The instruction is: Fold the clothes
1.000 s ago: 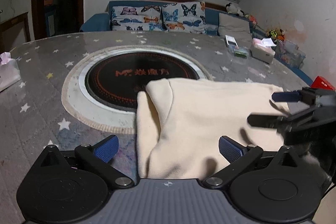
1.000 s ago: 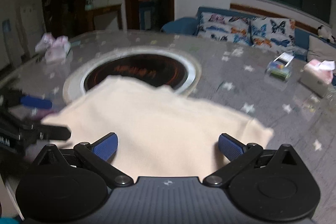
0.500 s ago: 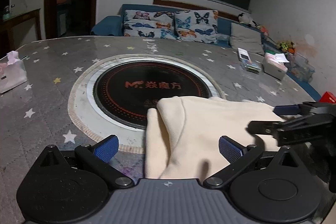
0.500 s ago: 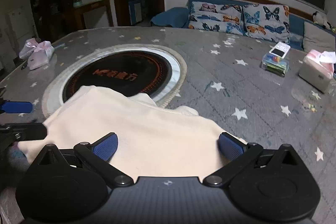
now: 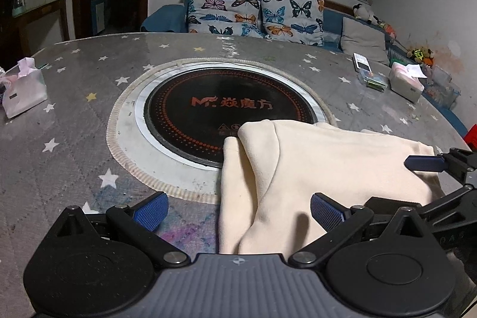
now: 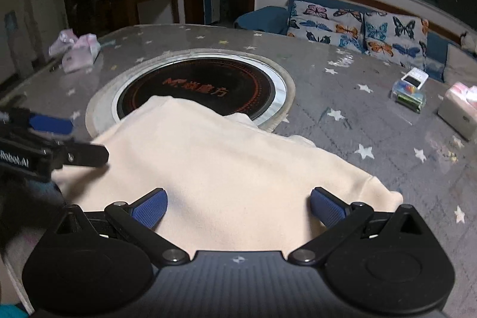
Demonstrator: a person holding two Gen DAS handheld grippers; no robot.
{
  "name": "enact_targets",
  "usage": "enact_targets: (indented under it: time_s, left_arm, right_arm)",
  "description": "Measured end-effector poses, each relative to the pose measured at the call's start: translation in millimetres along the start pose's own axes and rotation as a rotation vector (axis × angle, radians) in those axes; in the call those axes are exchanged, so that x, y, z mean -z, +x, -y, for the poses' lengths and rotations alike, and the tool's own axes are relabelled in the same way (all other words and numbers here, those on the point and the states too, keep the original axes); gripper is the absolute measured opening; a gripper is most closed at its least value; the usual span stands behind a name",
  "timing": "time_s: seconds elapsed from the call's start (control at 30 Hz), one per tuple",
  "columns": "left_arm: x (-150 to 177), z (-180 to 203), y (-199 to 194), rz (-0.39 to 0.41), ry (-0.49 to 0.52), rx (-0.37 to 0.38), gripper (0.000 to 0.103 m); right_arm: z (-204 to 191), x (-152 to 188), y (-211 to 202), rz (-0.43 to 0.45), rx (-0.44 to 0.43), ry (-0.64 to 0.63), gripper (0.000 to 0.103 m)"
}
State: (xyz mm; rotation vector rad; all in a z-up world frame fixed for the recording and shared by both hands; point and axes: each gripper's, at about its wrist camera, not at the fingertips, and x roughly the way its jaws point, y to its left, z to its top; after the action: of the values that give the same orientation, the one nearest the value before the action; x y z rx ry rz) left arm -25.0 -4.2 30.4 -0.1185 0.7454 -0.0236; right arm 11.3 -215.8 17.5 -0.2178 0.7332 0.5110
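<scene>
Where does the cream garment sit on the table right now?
In both wrist views the cream garment lies on the near part of the star-patterned table, between the two claws, its far edge overlapping the near rim of the black round cooktop.

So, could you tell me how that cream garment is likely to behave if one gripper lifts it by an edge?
The cream garment would probably droop: it lies in soft rounded folds. It looks thick and fleecy, so likely weighty. On the glossy table it may slide rather than unfold.
</scene>
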Motion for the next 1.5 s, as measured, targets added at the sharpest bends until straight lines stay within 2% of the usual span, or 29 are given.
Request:
enact_targets:
  time_s: [0.23,0.37,0.5,0.8,0.87,0.97,1.0,1.07,1.5]
  left_arm:
    - [0,-3,1,-0.018,0.002,-0.025,0.103]
    - [0,-3,4,-0.028,0.005,-0.033,0.103]
    - [-1,-5,4,-0.024,0.012,-0.048,0.103]
    - [-10,-22,-3,0.005,-0.029,-0.076,0.103]
    - [-10,-25,-2,0.003,-0.033,-0.081,0.102]
    - [-10,-29,-1,0.000,-0.043,-0.086,0.102]
    - [-10,-30,0,-0.002,-0.050,-0.082,0.102]
    - [-11,-33,1,-0.007,-0.061,-0.074,0.100]
    - [-14,-36,2,-0.014,-0.076,-0.033,0.099]
  right_arm:
    - [-11,-3,-19,0.031,-0.026,-0.045,0.102]
    - [-18,0,-18,0.000,-0.037,-0.072,0.093]
    - [-26,-4,-29,0.028,-0.065,-0.087,0.092]
    - [-72,-7,-37,0.027,-0.182,-0.251,0.076]
    - [-83,-7,-36,0.024,-0.204,-0.290,0.069]
    - [-98,-6,-34,0.019,-0.231,-0.345,0.064]
    - [-102,-6,-33,0.017,-0.235,-0.360,0.064]
    - [-112,-5,-29,0.013,-0.245,-0.396,0.055]
    - [-150,1,-13,0.007,-0.218,-0.549,0.048]
